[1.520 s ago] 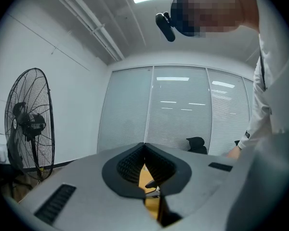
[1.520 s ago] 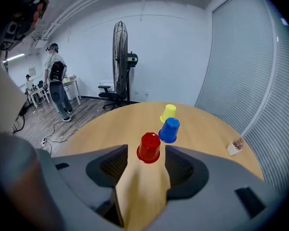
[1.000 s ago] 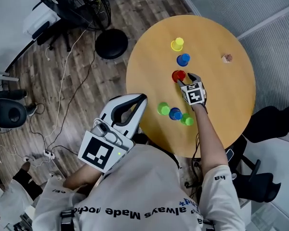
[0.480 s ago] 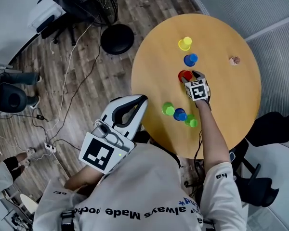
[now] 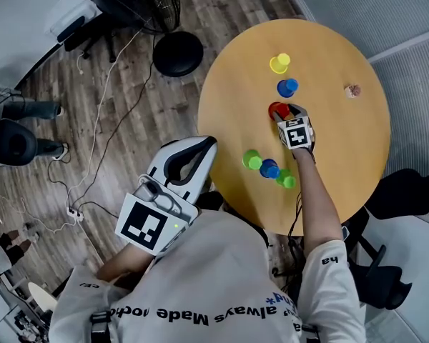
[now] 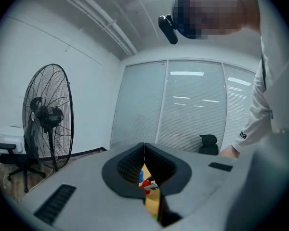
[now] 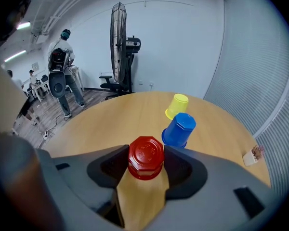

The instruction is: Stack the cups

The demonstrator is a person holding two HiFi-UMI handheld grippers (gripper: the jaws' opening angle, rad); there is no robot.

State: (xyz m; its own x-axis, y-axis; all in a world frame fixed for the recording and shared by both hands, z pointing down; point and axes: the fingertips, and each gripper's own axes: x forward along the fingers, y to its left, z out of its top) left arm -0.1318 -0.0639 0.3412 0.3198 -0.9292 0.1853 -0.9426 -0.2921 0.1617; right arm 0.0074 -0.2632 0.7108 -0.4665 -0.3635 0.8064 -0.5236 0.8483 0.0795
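Note:
A red cup (image 5: 276, 109) (image 7: 146, 157) stands upside down on the round wooden table (image 5: 343, 148). My right gripper (image 5: 282, 113) (image 7: 146, 166) has just been closing and its jaws now hug the cup's two sides. Just beyond it stand a blue cup (image 5: 287, 87) (image 7: 179, 129) and a yellow cup (image 5: 279, 63) (image 7: 176, 106), both upside down. Nearer me lie a green cup (image 5: 251, 160), a second blue cup (image 5: 269, 168) and another green cup (image 5: 285, 179). My left gripper (image 5: 209, 145) (image 6: 144, 148) hangs off the table's left edge, shut on nothing.
A small pale object (image 5: 352, 90) (image 7: 253, 154) sits near the table's far right edge. A standing fan (image 5: 177, 52) (image 7: 119, 42) is on the floor beyond the table. Cables trail over the wooden floor at the left. A person (image 7: 62, 66) stands across the room.
The right gripper has settled slightly lower around the red cup, with its jaws drawn in against it. The left gripper has stayed put. The cups have not moved.

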